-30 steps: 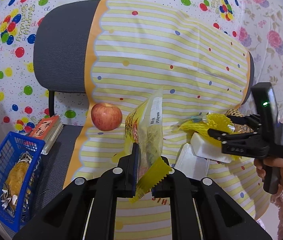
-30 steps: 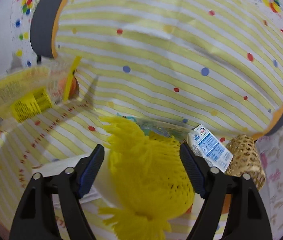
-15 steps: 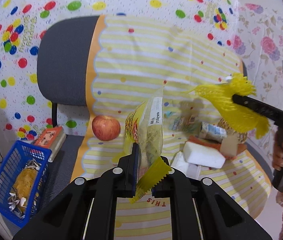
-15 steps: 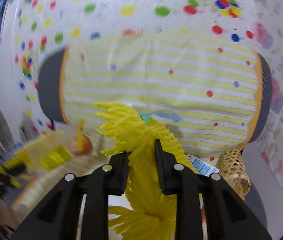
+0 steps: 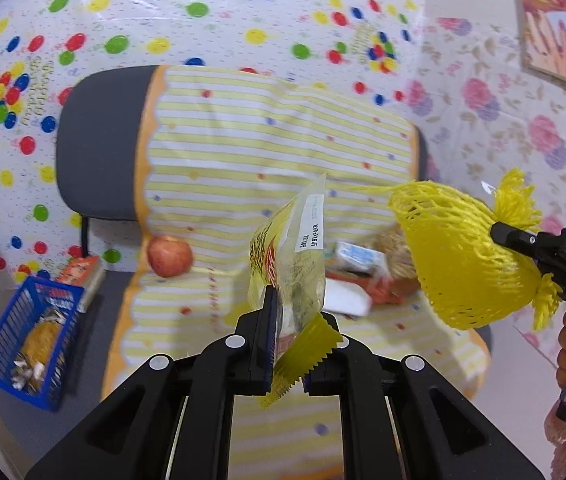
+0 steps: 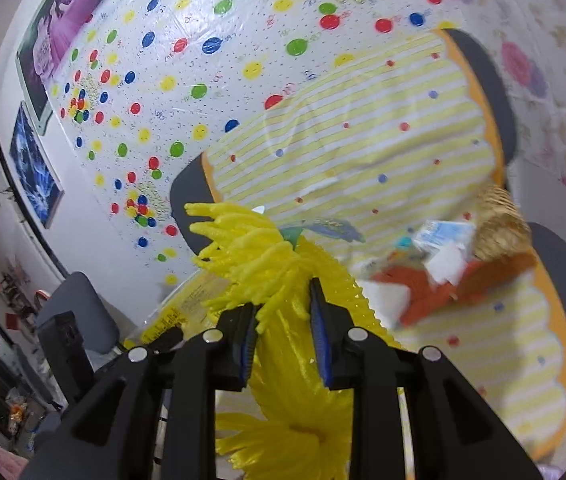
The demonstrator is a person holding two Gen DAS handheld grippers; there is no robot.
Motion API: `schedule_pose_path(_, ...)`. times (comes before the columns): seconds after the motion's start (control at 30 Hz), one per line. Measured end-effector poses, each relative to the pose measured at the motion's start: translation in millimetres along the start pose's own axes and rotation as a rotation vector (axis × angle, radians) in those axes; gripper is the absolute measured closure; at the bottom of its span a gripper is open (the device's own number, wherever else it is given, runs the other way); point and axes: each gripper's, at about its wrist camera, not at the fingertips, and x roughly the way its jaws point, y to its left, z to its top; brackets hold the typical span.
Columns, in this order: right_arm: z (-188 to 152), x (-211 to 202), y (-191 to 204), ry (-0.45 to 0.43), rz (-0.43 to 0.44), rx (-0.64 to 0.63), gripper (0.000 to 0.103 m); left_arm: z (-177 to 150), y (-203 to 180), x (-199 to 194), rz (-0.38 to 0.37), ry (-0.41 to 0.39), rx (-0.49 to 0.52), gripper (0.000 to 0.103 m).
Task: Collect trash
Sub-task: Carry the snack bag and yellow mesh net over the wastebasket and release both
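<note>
The snack bag [image 5: 289,264] is standing roughly upright, long axis vertical, open top pointing up and away; its crimped lower end is sitting clamped in the left hand-held gripper [image 5: 287,344]. The yellow foam net [image 5: 459,256] is hanging in the air w/ its long axis slanting, pinched near one frayed end by the right hand-held gripper [image 6: 283,320]. Both are hovering above a chair [image 5: 95,160] w/ a striped cloth [image 5: 267,160]. An apple [image 5: 169,256] is resting on the seat; a blue basket [image 5: 27,344] is sitting at lower left. Dotted sheeting is covering the wall.
</note>
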Motion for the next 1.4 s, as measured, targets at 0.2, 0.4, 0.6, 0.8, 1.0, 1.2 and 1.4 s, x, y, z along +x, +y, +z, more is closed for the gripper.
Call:
schedule_pose_path(0.2,-55.1,-49.4,12.4,-0.036,-0.346,-0.056,0.077,-28.0,-33.7,-8.4,-0.101,0.041,0.029,0.092)
schedule_pose_path(0.4,-107.5,-88.9,5.8,-0.030,-0.583,-0.076,0.076,-67.0,-85.9,-5.8,-0.256,0.086,0.127,0.092)
schedule_pose_path(0.6,-152.1,-134.9,-17.4,-0.023,-0.721,0.015,0.075,-103.0,-141.1,0.1,-0.411,0.130,0.208,0.092)
schedule_pose_path(0.8,-185.0,-172.3,-38.1,-0.026,-0.823,0.131,0.073,-126.4,-175.7,2.6,-0.498,0.161,0.259,0.092)
schedule_pose_path(1.0,-215.6,-180.0,-42.5,-0.025,-0.846,0.121,0.072,-137.1,-180.4,8.0,-0.518,0.198,0.251,0.092)
schedule_pose_path(1.2,-222.0,-169.4,-25.7,-0.021,-0.835,-0.035,0.073,-129.2,-176.0,9.8,-0.496,0.191,0.239,0.092)
schedule_pose_path(1.4,-182.7,-132.0,1.8,-0.074,-0.728,-0.255,0.073,-85.2,-135.7,-6.0,-0.352,0.055,0.164,0.092)
